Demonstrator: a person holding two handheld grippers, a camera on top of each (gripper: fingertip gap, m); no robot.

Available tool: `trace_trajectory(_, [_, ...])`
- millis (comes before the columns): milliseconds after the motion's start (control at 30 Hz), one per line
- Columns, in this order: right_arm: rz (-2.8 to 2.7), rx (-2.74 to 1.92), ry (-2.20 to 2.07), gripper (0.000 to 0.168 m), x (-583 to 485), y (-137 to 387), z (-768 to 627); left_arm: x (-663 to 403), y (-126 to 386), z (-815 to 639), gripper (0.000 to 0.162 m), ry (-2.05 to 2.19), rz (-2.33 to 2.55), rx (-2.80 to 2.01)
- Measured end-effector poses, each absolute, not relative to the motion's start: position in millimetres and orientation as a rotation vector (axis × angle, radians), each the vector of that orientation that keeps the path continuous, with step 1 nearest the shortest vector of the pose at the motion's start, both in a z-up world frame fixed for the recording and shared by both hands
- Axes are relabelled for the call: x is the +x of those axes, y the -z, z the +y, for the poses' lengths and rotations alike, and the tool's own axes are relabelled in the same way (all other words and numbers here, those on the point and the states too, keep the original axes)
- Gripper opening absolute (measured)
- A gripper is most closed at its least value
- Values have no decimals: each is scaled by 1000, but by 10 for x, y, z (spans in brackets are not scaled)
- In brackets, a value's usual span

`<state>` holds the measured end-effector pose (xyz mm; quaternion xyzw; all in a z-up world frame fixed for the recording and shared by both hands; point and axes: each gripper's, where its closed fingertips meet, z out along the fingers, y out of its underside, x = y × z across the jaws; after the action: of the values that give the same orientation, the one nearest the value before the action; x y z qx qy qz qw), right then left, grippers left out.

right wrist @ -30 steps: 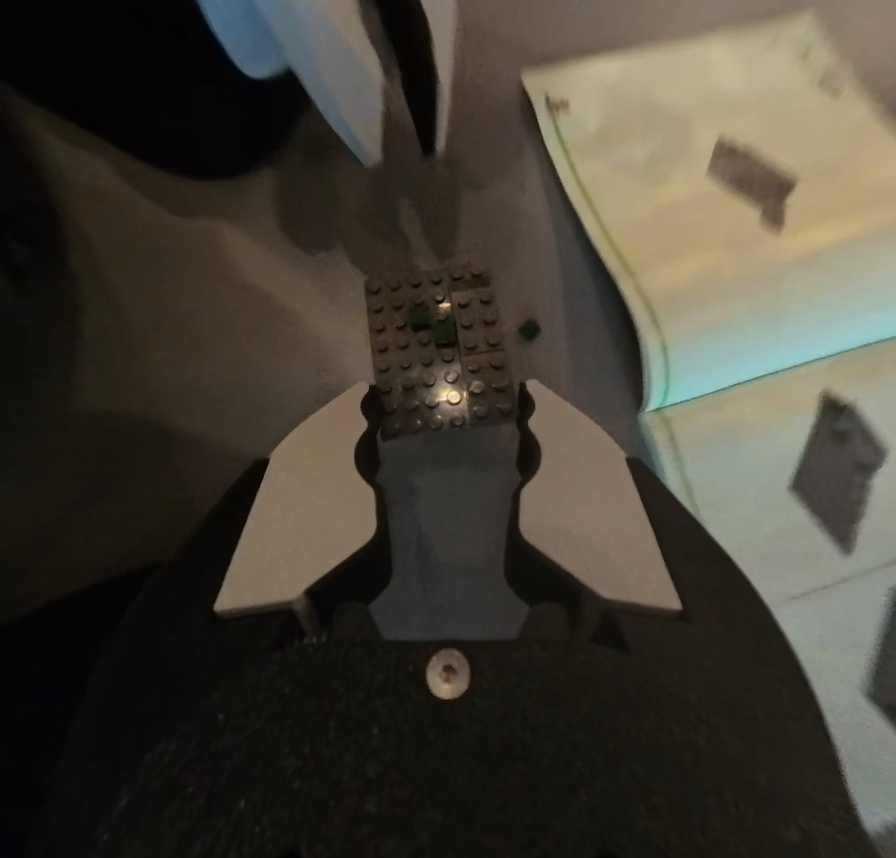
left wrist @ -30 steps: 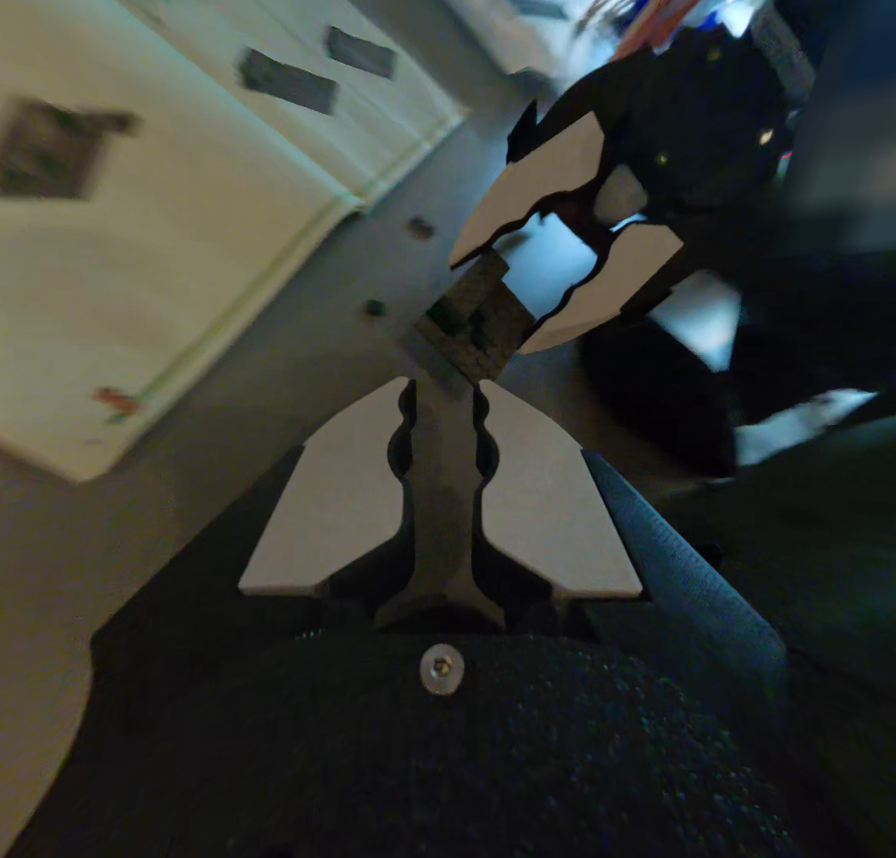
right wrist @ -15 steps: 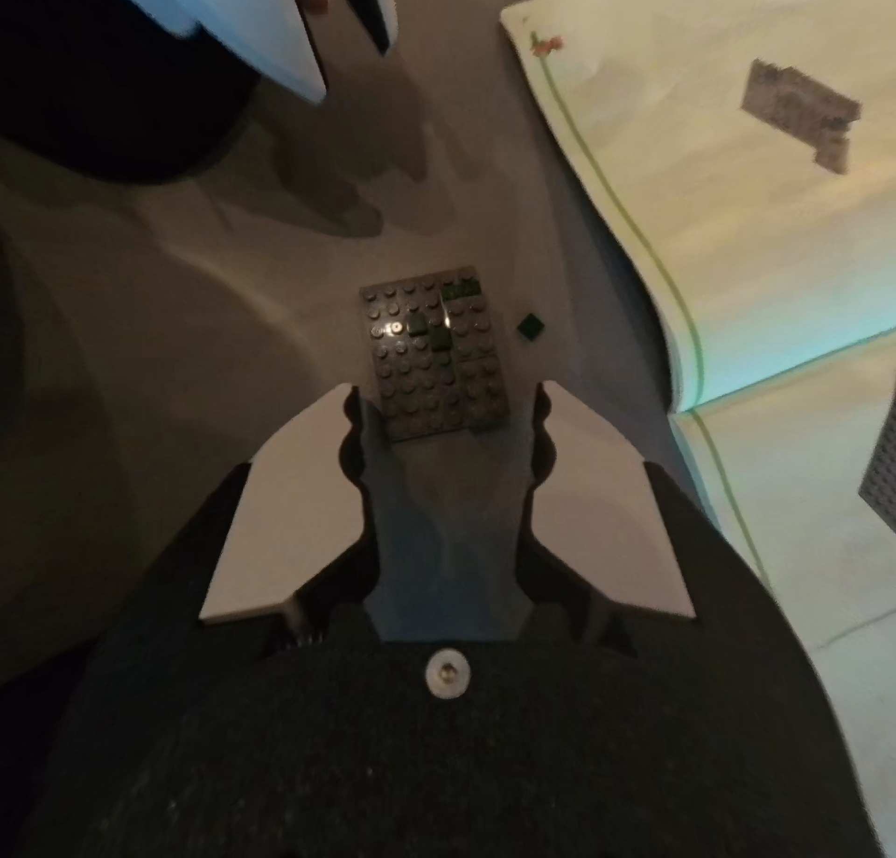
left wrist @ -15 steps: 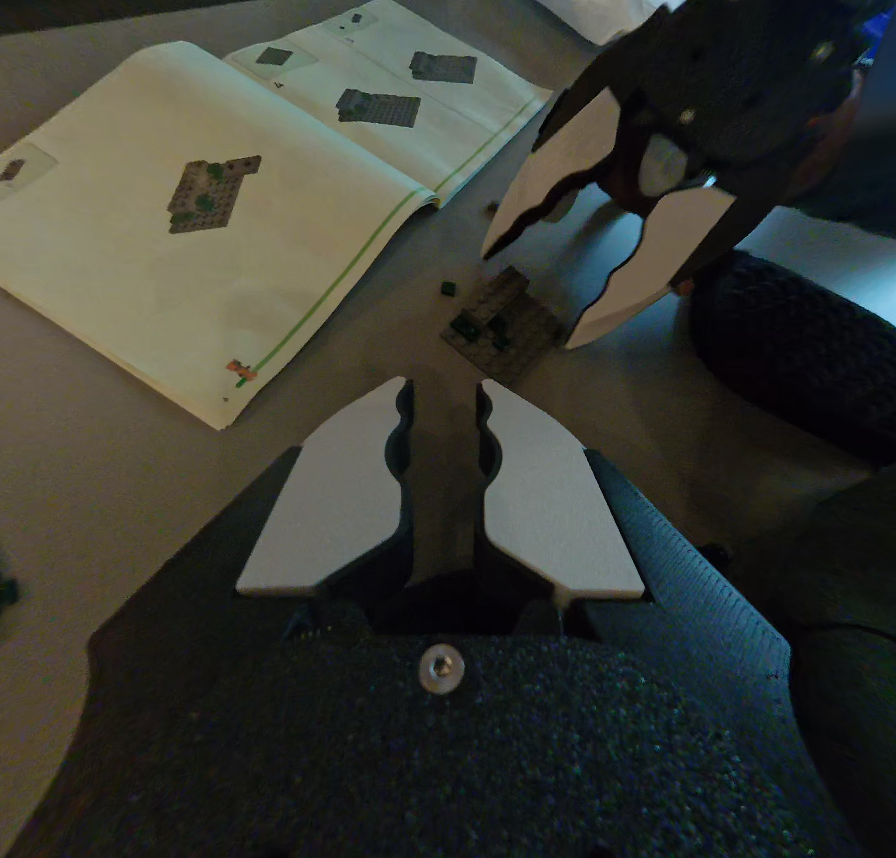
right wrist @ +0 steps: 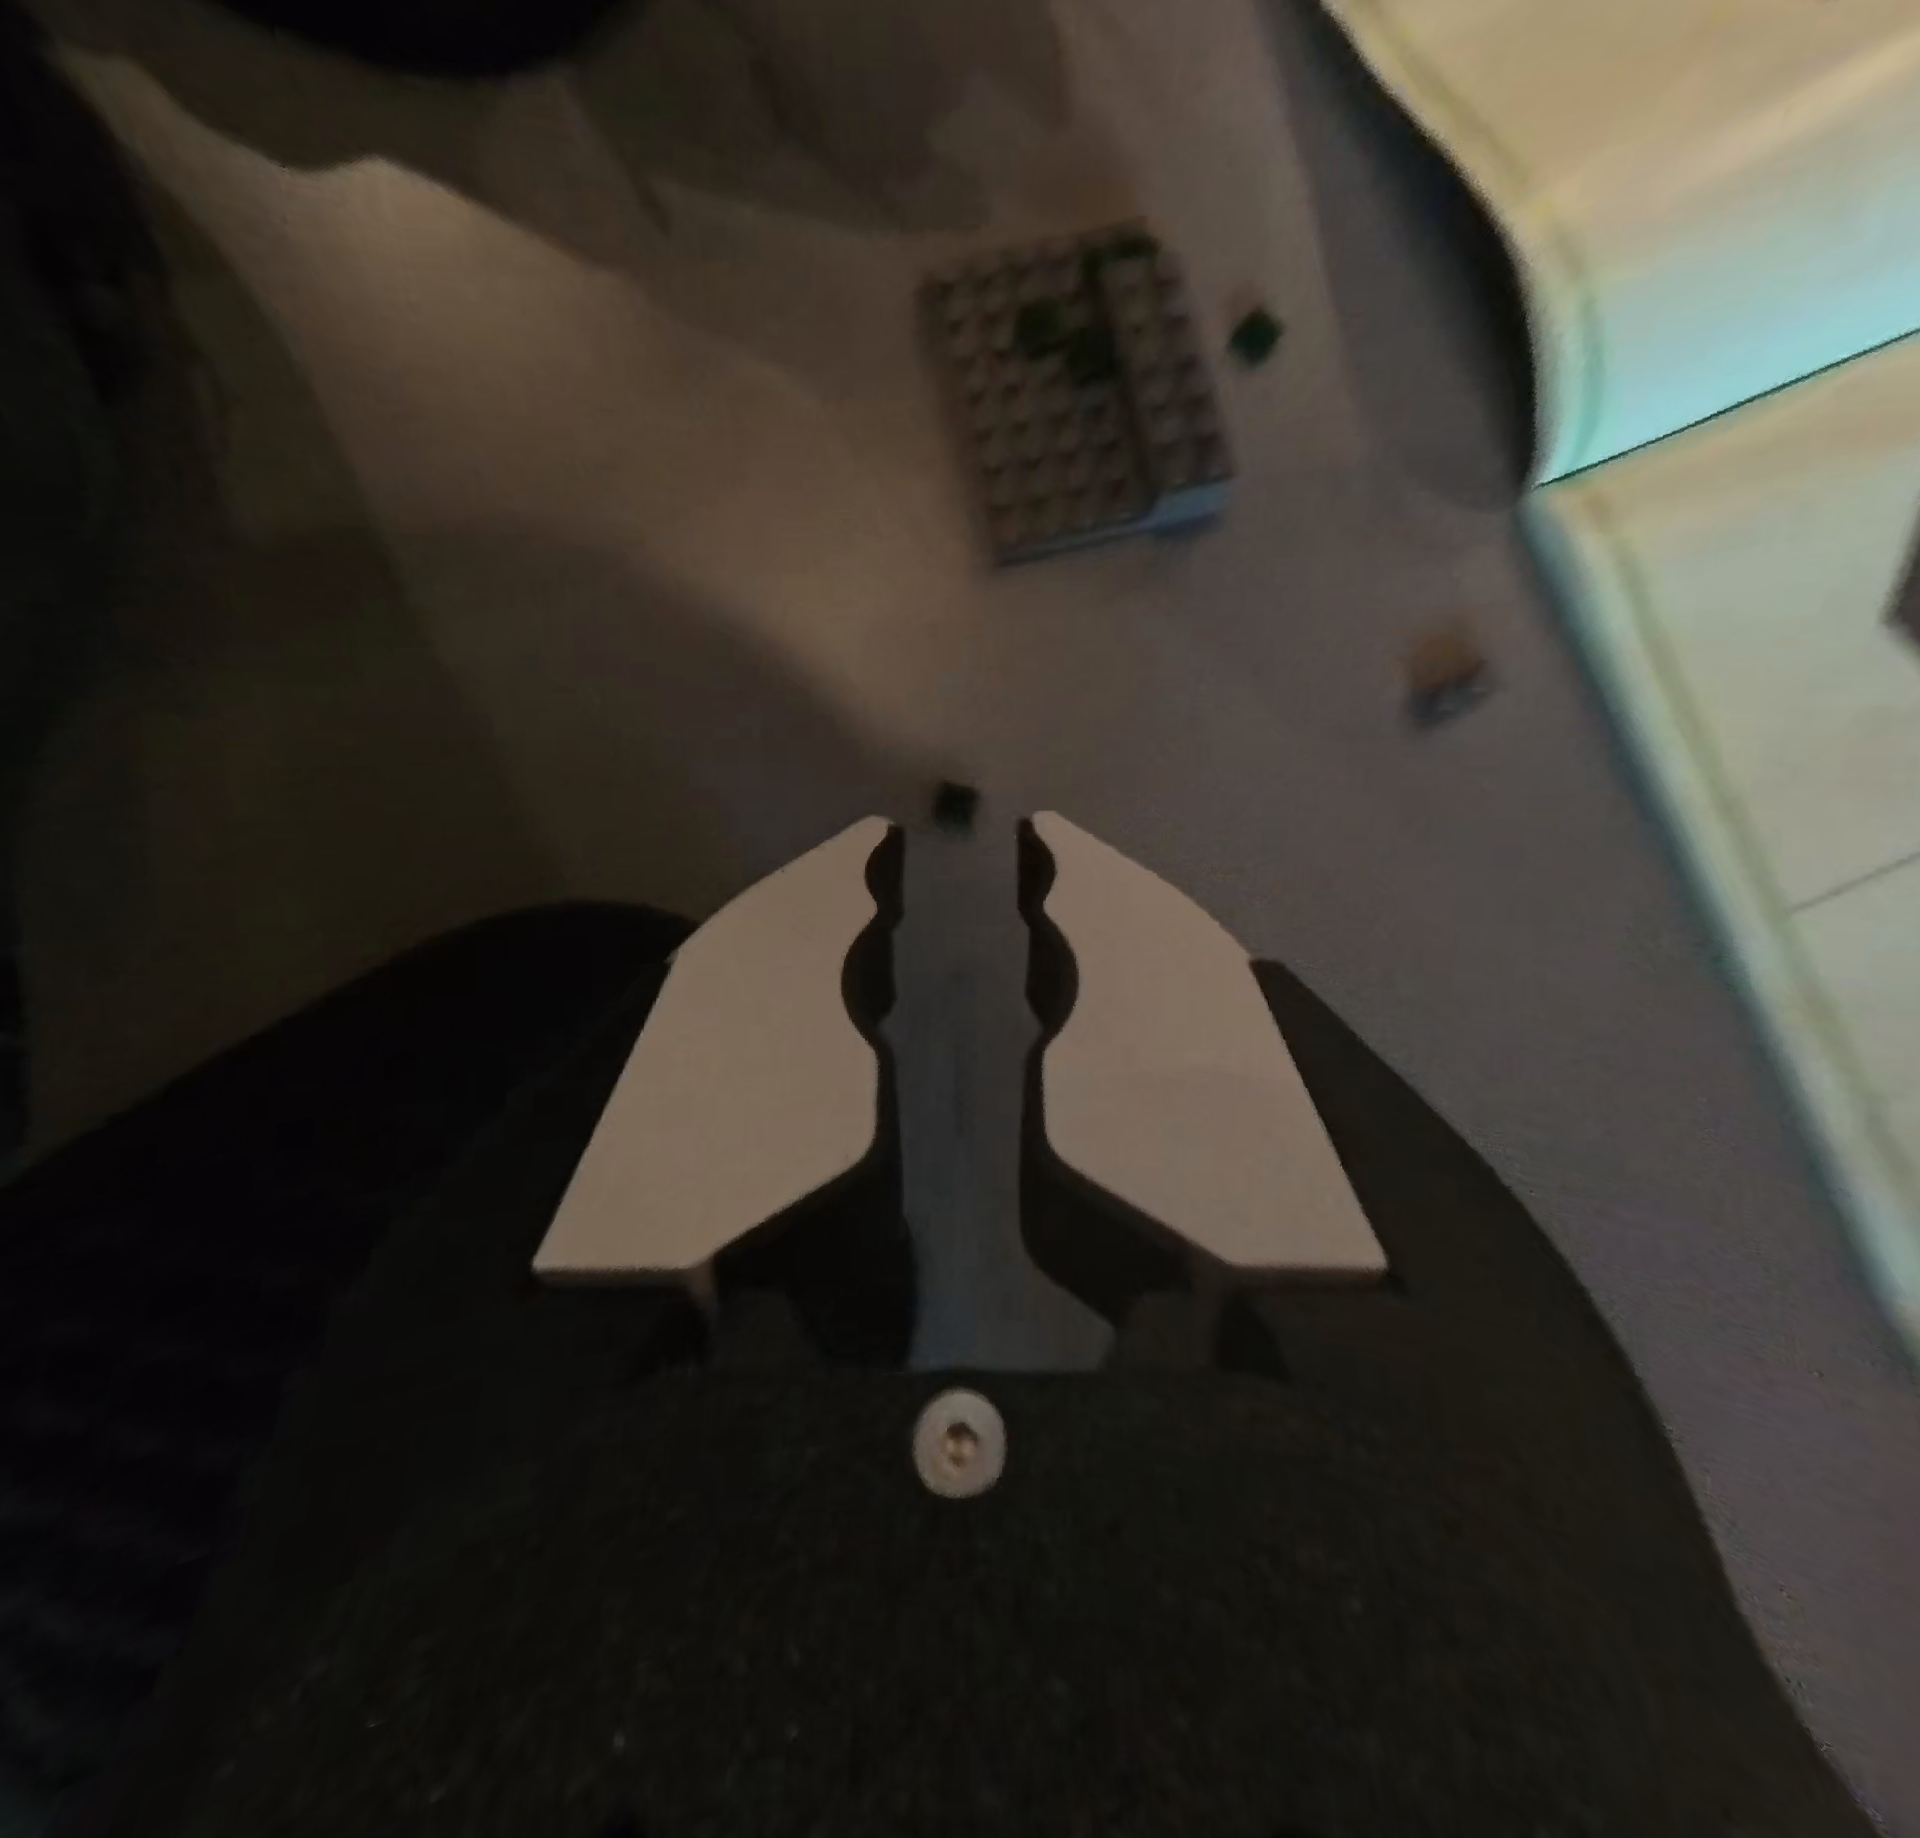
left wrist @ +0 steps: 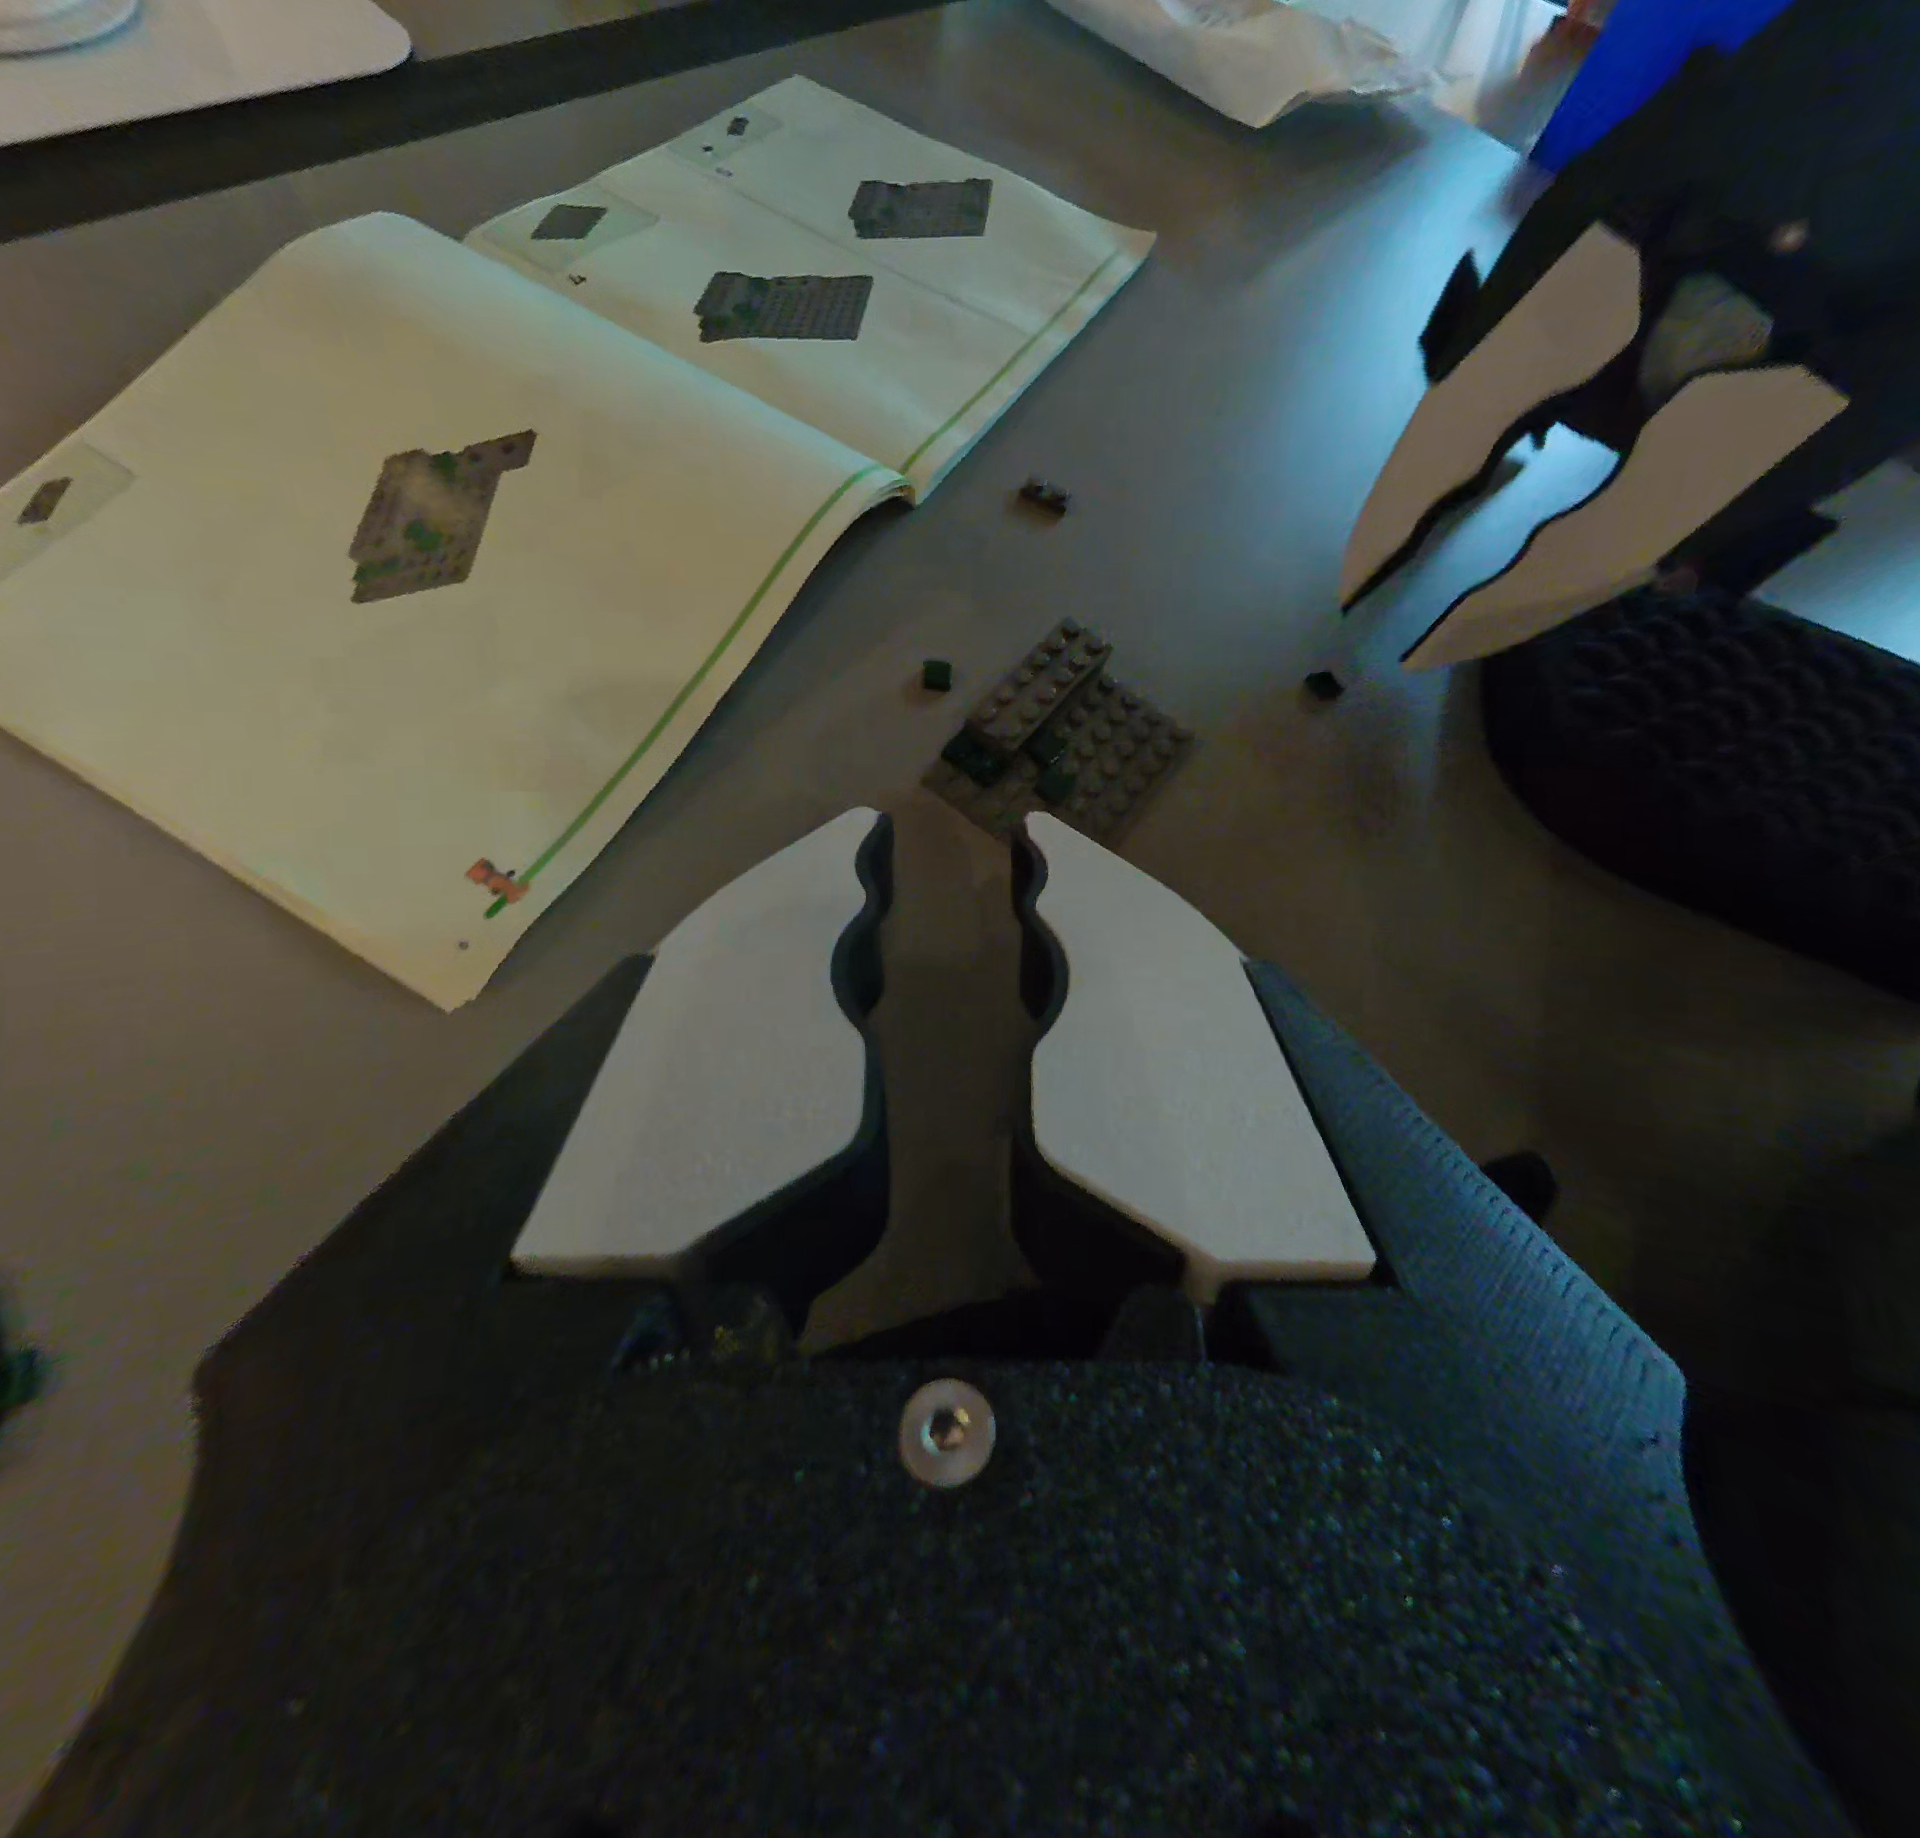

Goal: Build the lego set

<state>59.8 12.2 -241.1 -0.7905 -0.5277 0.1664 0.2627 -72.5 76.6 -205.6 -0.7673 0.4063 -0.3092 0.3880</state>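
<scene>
A grey Lego baseplate (left wrist: 1117,749) lies on the table with a grey brick (left wrist: 1049,682) and dark green pieces on it. It also shows in the right wrist view (right wrist: 1039,438). My left gripper (left wrist: 951,832) is open and empty, just short of the plate's near corner. My right gripper (right wrist: 958,830) is open with a narrow gap. A small dark green piece (right wrist: 956,809) lies on the table just ahead of its fingertips, and they do not touch it. In the left wrist view the right gripper (left wrist: 1382,625) hovers above that piece (left wrist: 1320,685).
An open instruction booklet (left wrist: 468,541) lies to the left of the plate; it also shows in the right wrist view (right wrist: 1714,230). Another small green piece (left wrist: 935,673) and a small dark piece (left wrist: 1044,493) lie loose. A black textured object (left wrist: 1714,770) sits at right. A white bag (left wrist: 1195,12) lies at the back. One gripper's finger ends stand about 15 cm off the other's.
My left gripper has drawn back from the baseplate, which now rests on the table. My right gripper has moved off the plate to the small green piece and narrowed its jaws.
</scene>
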Motion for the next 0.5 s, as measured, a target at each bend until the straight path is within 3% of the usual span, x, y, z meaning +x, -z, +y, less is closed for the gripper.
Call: trace_trajectory(500, [-1322, -2187, -597, 7, 475, 2506, 165, -576, 1995, 522, 22, 811, 1157, -1843])
